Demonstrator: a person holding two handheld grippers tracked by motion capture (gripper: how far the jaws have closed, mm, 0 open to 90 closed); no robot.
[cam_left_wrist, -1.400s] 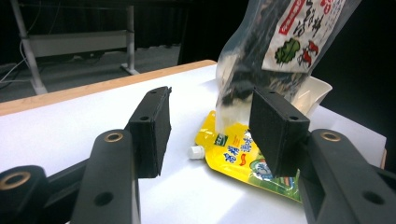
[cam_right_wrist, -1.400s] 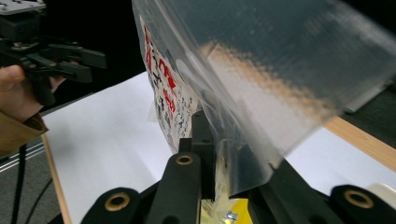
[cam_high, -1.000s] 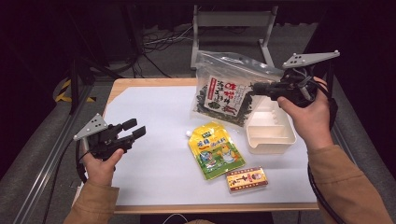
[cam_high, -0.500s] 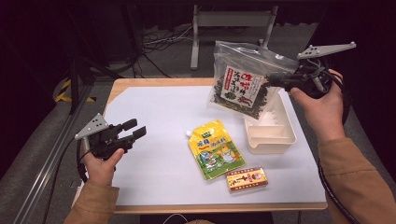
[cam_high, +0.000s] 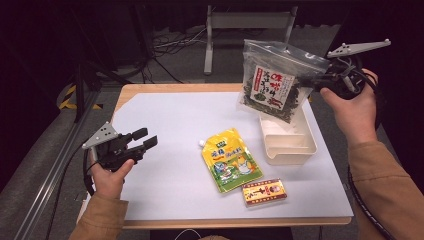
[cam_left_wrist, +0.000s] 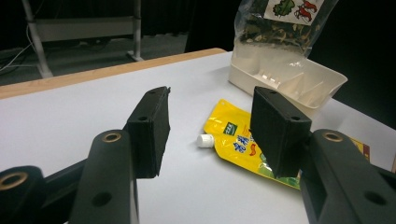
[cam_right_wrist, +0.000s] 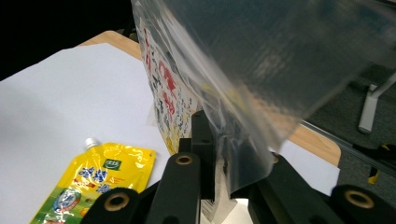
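Overhead light falls bright on the white table sheet (cam_high: 175, 115), while everything beyond it sinks into darkness; glare streaks the clear bag (cam_right_wrist: 261, 60) above the sheet, blurred close to the lens

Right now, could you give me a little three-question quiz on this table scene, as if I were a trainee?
1. True or false: the right gripper is clamped on the clear plastic bag of dark dried greens with a red-and-white label.
2. What lies nearest the flat yellow spouted pouch with a white cap? A) the small red-and-gold rectangular packet B) the bag C) the left gripper
3. Fill in: the bag hangs above the off-white plastic ____.

Key: 1. True; its jaws pinch the bag's edge. 2. A. 3. Tray.
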